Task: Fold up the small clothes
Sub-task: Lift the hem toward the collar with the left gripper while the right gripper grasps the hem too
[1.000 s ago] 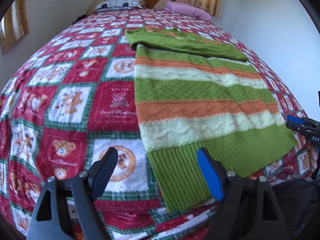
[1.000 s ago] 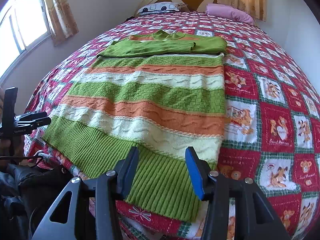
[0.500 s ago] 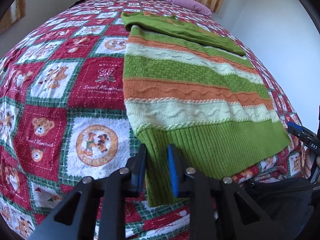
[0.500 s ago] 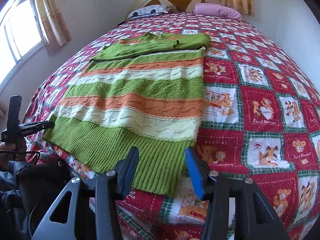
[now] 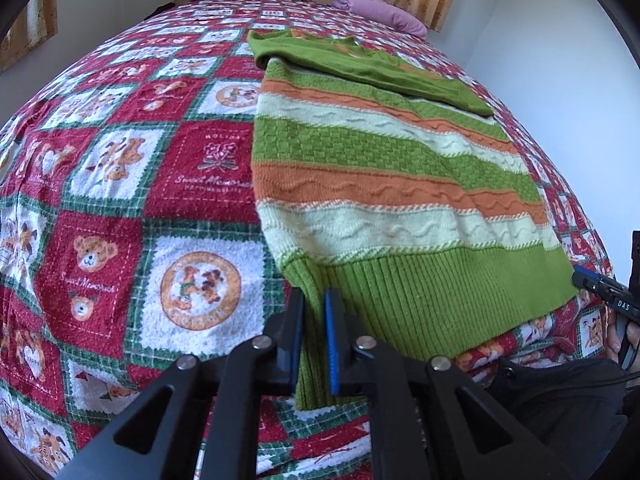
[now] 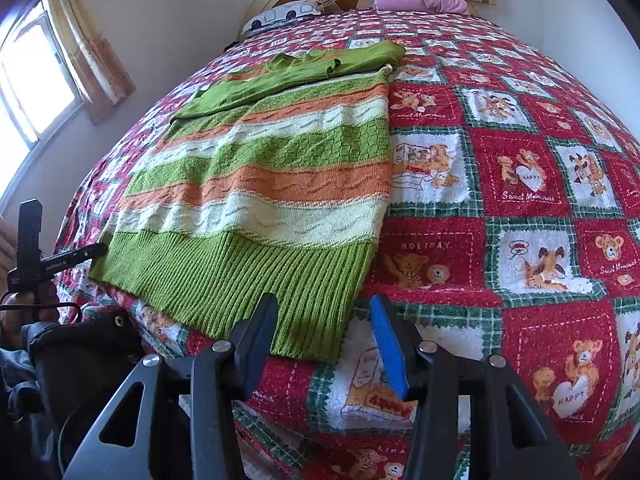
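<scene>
On bedspread (image 5: 120, 184), tool-pinched sweater (image 5: 384, 184) hem

ribbed knit wool sweater (image 5: 392, 208) on a nubby terry-cloth bedspread (image 5: 120, 184).

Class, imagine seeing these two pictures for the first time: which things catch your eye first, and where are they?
A striped knit sweater in green, orange and cream lies flat on a red teddy-bear quilt. The left gripper pinches its ribbed hem corner; the right gripper is open at the other corner.

Sweater (image 5: 392, 200) lies on the bedspread (image 5: 120, 200), hem at near edge; pillows (image 6: 420, 0) at far end.
</scene>
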Motion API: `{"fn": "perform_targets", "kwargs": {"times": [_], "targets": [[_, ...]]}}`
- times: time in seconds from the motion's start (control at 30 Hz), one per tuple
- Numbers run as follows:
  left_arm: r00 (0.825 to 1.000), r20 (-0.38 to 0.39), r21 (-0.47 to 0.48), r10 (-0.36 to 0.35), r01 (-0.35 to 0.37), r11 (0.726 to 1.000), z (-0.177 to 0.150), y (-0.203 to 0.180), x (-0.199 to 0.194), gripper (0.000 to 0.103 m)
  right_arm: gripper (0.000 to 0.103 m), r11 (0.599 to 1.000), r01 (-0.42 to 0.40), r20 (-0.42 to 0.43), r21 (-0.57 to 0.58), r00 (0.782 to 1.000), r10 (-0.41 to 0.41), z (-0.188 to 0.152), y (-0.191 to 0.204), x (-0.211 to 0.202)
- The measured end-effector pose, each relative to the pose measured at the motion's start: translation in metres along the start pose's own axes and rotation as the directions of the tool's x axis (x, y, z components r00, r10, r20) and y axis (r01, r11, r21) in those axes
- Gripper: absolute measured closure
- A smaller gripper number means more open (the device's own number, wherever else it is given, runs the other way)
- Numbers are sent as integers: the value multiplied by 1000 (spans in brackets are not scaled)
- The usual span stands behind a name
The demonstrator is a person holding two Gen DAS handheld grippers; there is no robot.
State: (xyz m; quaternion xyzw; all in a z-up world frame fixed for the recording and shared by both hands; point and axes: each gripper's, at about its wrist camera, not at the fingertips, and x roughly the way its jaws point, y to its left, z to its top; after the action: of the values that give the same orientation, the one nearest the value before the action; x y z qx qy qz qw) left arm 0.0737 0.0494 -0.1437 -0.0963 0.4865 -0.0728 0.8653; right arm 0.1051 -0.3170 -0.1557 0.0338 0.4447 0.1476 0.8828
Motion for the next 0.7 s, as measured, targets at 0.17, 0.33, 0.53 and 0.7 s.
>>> {"fn": "perform_targets", "kwargs": {"times": [0.17,0.33,0.53,0.7], "targets": [[1000,-6,-5,-25,25,1000,-2,-1,3,81,94,999,-5,1,-54,1000,5,-3,9,4],[997,59,29,-52,50,998,3,-3,-15,98,99,998,-41,84,-55,995,45,2,4,-21],[983,158,22,-94,92,996,15,9,-51,98,100,994,-103,178,-33,978,107,2,-1,-55],[978,155,31,-138,135,990,12,8,-56,99,100,990,-140,165,2,977,138,-5,-5,-51]]}}
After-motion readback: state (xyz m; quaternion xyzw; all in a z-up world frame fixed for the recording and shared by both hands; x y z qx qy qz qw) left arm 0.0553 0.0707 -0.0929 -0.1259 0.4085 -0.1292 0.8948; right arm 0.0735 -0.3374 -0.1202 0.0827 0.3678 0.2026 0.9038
